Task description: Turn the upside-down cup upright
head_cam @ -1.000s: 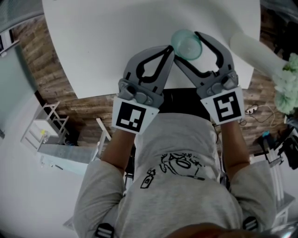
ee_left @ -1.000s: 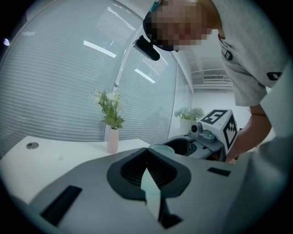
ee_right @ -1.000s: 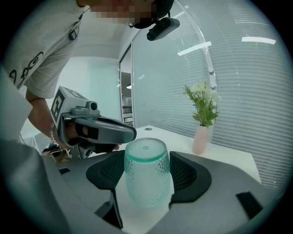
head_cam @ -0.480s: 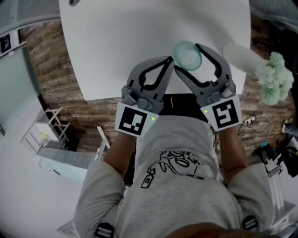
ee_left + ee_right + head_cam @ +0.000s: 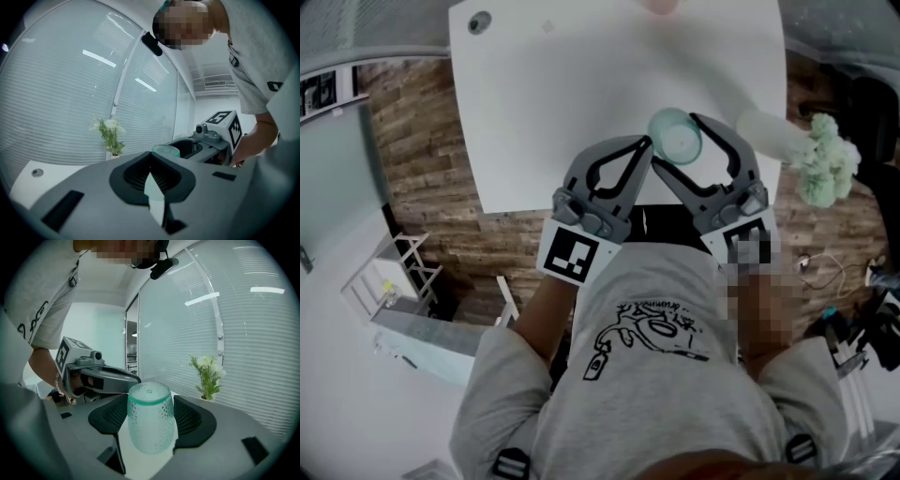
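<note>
- Head view: the right gripper [image 5: 686, 148] has its two jaws closed around a pale green cup [image 5: 673, 134], over the near part of the white table [image 5: 581, 112]. The left gripper [image 5: 645, 142] is just beside it on the left, with its jaws drawn together to a point and its tip close to the cup. A white vase [image 5: 764, 129] of pale flowers [image 5: 820, 169] is at the table's right edge.
- Left gripper view: the jaws meet with no gap and nothing is between them. The cup's teal-banded end [image 5: 166, 151] shows just past the tip, with the right gripper's marker cube [image 5: 225, 129] behind it.
- Right gripper view: the dimpled cup fills the gap between the ribbed pads [image 5: 190, 417], which press on its sides. It is upside down, with its closed base on top and its mouth facing down. The left gripper reaches in from the left behind it.
</note>
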Demonstrator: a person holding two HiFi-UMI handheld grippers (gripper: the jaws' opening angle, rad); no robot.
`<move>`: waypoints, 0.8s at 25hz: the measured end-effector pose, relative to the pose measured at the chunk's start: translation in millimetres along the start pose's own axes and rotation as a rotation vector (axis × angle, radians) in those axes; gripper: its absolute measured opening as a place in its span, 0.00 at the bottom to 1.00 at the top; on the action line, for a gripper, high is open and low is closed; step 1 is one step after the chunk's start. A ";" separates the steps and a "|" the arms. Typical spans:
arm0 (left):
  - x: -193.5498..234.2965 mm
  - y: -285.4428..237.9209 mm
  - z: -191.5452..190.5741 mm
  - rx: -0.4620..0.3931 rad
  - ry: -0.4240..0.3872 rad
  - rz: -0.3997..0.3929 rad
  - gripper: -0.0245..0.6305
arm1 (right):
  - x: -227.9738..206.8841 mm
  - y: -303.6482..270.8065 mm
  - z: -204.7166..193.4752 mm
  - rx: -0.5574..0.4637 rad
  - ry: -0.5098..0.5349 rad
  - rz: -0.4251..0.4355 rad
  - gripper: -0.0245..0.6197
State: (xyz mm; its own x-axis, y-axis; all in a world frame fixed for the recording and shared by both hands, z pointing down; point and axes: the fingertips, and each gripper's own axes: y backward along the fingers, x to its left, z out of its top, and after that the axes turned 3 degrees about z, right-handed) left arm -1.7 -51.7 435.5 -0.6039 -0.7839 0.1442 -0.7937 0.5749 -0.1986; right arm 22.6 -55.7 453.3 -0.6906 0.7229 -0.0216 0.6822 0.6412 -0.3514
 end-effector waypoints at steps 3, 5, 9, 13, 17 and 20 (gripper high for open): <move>-3.1 4.1 7.9 0.003 -0.002 0.002 0.04 | 1.7 6.8 11.1 -0.009 -0.006 -0.008 0.54; -2.4 6.8 14.3 -0.005 0.002 0.008 0.04 | 2.9 10.2 17.1 -0.005 0.002 -0.008 0.54; -2.8 9.6 26.5 -0.013 -0.015 0.004 0.04 | 2.8 16.9 31.6 -0.012 0.020 -0.009 0.54; -4.9 14.1 43.2 -0.037 -0.010 0.006 0.04 | 4.9 22.9 51.8 -0.056 0.017 -0.017 0.54; -9.4 19.0 59.3 -0.053 -0.022 0.005 0.04 | 7.7 33.9 70.8 -0.082 0.019 -0.021 0.54; -11.2 21.0 70.7 -0.076 -0.028 0.005 0.04 | 9.2 39.6 82.7 -0.093 0.033 -0.022 0.54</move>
State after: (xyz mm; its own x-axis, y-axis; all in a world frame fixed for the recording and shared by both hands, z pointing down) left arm -6.5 -47.4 361.1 -0.6068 -0.7863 0.1163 -0.7943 0.5944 -0.1254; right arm 23.4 -45.0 361.7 -0.6985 0.7154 0.0162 0.6873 0.6770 -0.2632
